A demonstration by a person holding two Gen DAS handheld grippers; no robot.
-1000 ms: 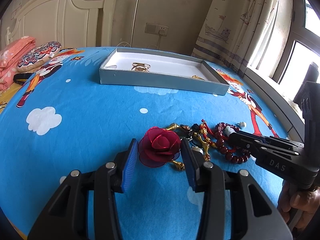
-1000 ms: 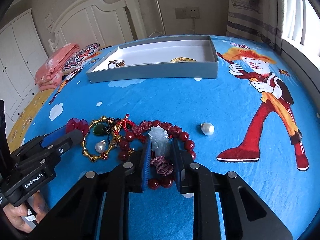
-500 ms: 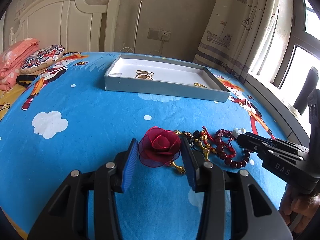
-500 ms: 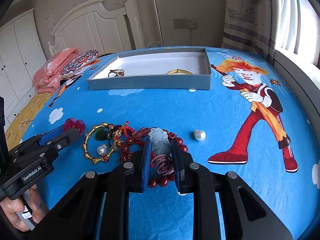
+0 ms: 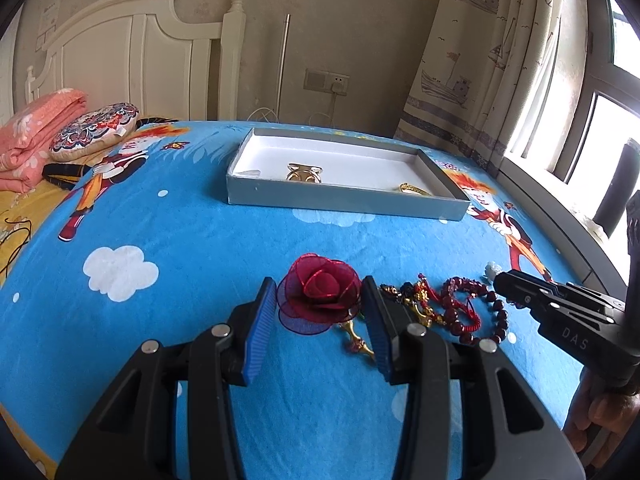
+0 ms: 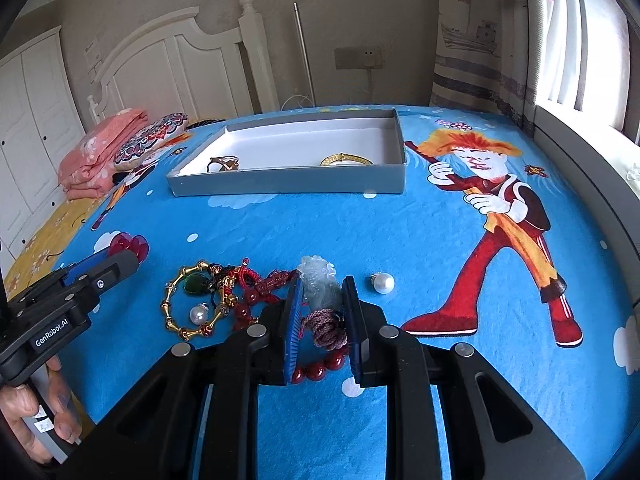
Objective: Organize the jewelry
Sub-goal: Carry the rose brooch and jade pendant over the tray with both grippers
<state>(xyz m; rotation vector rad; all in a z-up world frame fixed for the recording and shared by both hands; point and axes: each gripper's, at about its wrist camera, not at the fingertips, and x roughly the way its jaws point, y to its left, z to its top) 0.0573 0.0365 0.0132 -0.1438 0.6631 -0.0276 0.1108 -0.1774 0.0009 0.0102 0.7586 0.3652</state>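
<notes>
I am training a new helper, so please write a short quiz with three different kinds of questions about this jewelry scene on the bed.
1. True or false: the grey box already holds some gold jewelry.
2. What sits between the fingers of the left gripper? A) red rose B) loose pearl C) gold bangle
3. Fill in: the right gripper is closed on a pale ____ attached to the red bead bracelet.

Key: 1 true; 2 A; 3 pendant.
</notes>
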